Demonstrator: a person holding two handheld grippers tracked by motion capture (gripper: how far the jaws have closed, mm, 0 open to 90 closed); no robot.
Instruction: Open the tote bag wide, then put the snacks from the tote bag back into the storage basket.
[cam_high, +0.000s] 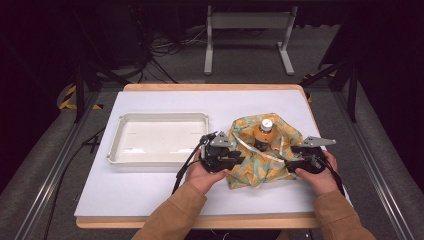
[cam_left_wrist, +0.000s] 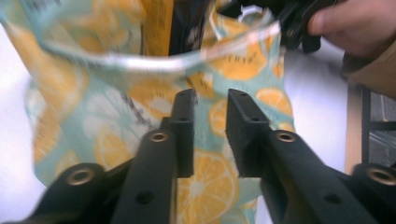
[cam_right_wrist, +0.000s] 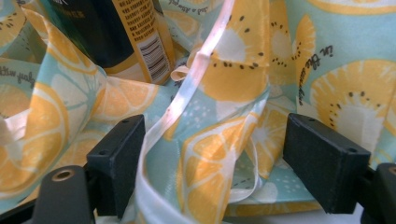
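- High view: one bottle (cam_high: 263, 134) stands upright, long axis vertical, white cap up, in the middle of one crumpled citrus-print cloth (cam_high: 280, 135) on the right half of the white table (cam_high: 150, 195).
- One white tray (cam_high: 121, 131) sits left of the cloth, apart from it, long side running left to right.
- Two grippers are at work: the left gripper (cam_high: 235, 159) at the cloth's left edge, the right gripper (cam_high: 290, 159) at its right edge, each in a hand (cam_high: 204, 176); from up here I cannot tell how either pair of jaws stands.
- Left gripper view: the left gripper (cam_left_wrist: 211, 128) has its jaws a narrow gap apart, printed cloth (cam_left_wrist: 116, 135) showing through that gap, nothing pinched.
- A pale ribbon (cam_left_wrist: 154, 59) sags across the cloth above the jaws; the other gripper and its fingers (cam_left_wrist: 345, 21) show at top right.
- Right gripper view: the right gripper (cam_right_wrist: 212, 161) has jaws spread wide, a fold of cloth (cam_right_wrist: 327, 60) and a ribbon loop (cam_right_wrist: 196, 74) rising between them, ungripped.
- This view alone gives the bottle's label (cam_right_wrist: 135, 42) close up: dark and yellow, barcode facing right, body tilting in frame.
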